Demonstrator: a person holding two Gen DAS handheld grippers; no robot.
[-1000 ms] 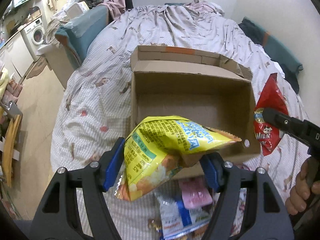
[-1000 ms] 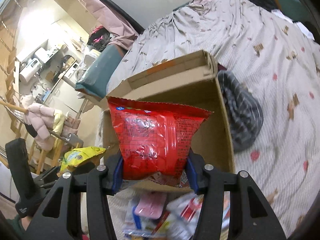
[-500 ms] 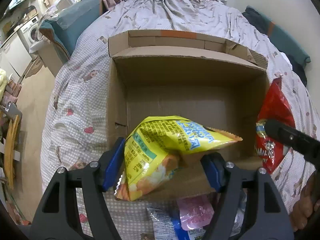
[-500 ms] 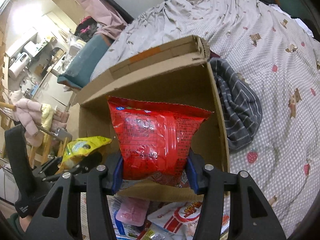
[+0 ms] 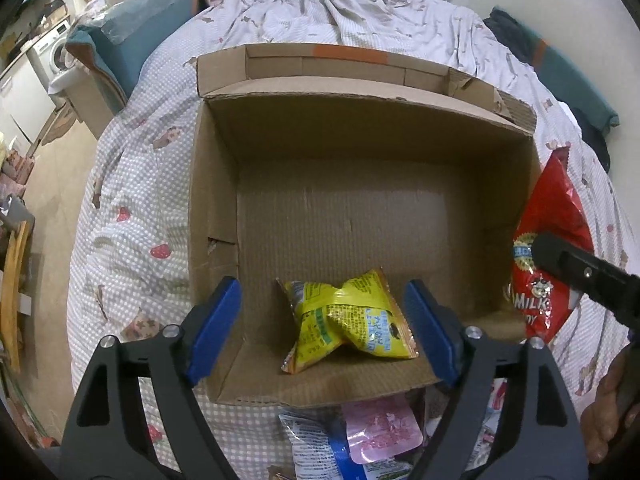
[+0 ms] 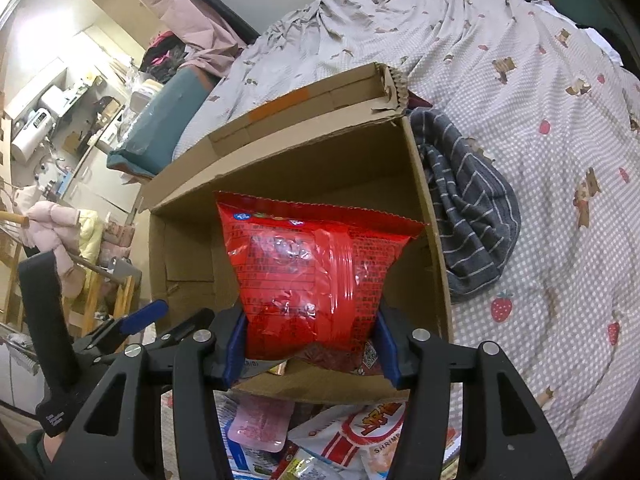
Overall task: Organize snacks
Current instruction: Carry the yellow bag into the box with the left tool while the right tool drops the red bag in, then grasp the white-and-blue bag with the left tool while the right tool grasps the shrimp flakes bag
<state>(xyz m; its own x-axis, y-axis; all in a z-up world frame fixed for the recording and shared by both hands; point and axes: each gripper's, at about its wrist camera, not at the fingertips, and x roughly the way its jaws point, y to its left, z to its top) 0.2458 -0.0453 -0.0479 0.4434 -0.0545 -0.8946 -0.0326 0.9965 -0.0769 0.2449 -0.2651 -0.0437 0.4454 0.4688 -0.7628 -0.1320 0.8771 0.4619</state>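
**A:** What's hidden?

**Me:** The loose pile (image 6: pixel 320 436) on the bed is cut off, can't count it. One yellow bag (image 5: pixel 348 320) lies in the box (image 5: pixel 212 184), my left tongs (image 5: pixel 326 332) opening, clear of it. Right tongs (image 6: pixel 310 348) pinch one red bag (image 6: pixel 308 276), starting to loosen.

Bed (image 5: pixel 120 208): cardboard box (image 5: pixel 216 184), snack packets (image 5: pixel 380 432)

Both tools (image 5: pixel 322 330) (image 6: pixel 310 346): black skeletal frames w/ silver screws, blue pads; poss. dark green sleeve (image 6: pixel 34 446).
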